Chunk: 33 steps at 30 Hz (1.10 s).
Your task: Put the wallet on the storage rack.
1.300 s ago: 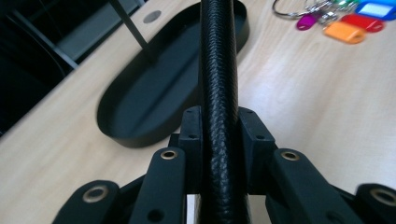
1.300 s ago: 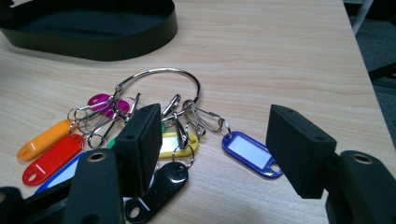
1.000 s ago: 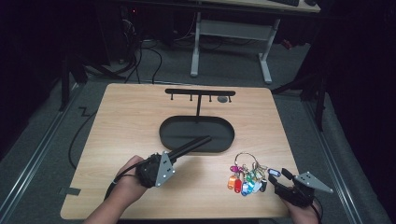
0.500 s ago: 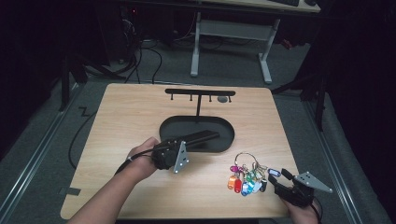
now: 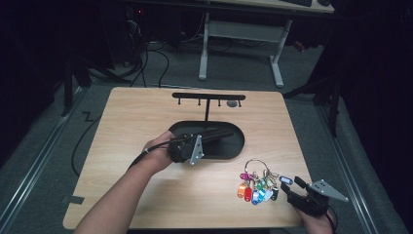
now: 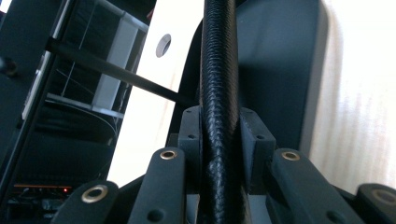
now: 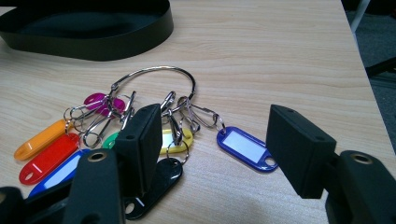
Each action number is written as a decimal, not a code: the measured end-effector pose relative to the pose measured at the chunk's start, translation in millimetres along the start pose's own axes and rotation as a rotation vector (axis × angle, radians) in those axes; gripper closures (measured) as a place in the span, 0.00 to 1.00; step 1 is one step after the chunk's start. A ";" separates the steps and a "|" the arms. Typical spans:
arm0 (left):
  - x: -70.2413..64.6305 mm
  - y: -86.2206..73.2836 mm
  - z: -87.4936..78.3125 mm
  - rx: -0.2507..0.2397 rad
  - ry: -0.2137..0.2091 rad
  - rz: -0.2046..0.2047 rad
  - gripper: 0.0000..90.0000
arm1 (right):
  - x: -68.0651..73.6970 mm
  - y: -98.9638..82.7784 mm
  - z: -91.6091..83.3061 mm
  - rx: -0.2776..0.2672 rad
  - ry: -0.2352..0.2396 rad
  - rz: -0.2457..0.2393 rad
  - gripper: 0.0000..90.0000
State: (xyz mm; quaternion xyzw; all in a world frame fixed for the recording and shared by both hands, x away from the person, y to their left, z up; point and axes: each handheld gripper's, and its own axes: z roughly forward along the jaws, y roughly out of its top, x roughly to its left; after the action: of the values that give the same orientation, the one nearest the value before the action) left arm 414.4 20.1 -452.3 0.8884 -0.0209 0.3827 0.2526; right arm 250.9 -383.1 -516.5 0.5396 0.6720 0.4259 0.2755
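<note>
- The left tongs (image 5: 214, 137) lie over the black oval tray (image 5: 236, 151) in the middle of the surface (image 5: 141, 117), pointing toward the right side of the high view
- In the left gripper view the jaws are closed together on a black braided rod (image 6: 218, 84), which runs straight up between the two pads (image 6: 250, 135) and over the tray's dark floor
- From the tray rises a thin post that carries a black hook rail (image 5: 208, 96) across the far half of the surface
- The left hand (image 5: 158, 151) grips the tool body just left of the tray's near rim
- The right tongs (image 5: 291, 186) rest at the near right corner of the surface, held by the right hand (image 5: 316, 219) at the edge
- Their jaws stand wide apart with nothing clamped; in the right gripper view the blue tag (image 7: 245, 147) lies on the wood between them, touched by neither pad
- The bunch of keys (image 5: 258, 183) lies flat on the surface just left of the right tongs and near the tray's right end, well apart from the left tongs
- Its coloured tags, orange, red, blue, magenta, green, yellow and black, fan out from small clips on one large wire ring (image 7: 154, 77)
- The black tag (image 7: 156, 186) lies partly under the left-hand jaw in the right gripper view
</note>
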 end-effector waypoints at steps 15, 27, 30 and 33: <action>13.5 -17.0 34.6 -0.001 -0.037 -0.065 0.82 | -1.1 -2.1 -1.7 0.001 0.002 0.015 0.41; 6.6 -24.5 41.0 0.126 -0.049 -0.009 0.80 | 0.3 -2.6 0.2 0.012 0.009 0.010 0.41; 3.7 -24.2 41.5 0.139 -0.062 -0.005 0.78 | 0.6 -2.8 1.0 0.016 0.013 0.006 0.41; 1.5 -24.8 40.8 0.159 -0.078 -0.023 0.73 | 2.1 -2.6 1.3 0.021 0.016 0.007 0.41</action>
State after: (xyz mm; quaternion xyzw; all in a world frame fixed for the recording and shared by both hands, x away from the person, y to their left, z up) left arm 448.6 23.0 -485.7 0.9201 0.0099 0.3452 0.1847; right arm 250.2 -380.8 -519.3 0.5414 0.6768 0.4238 0.2630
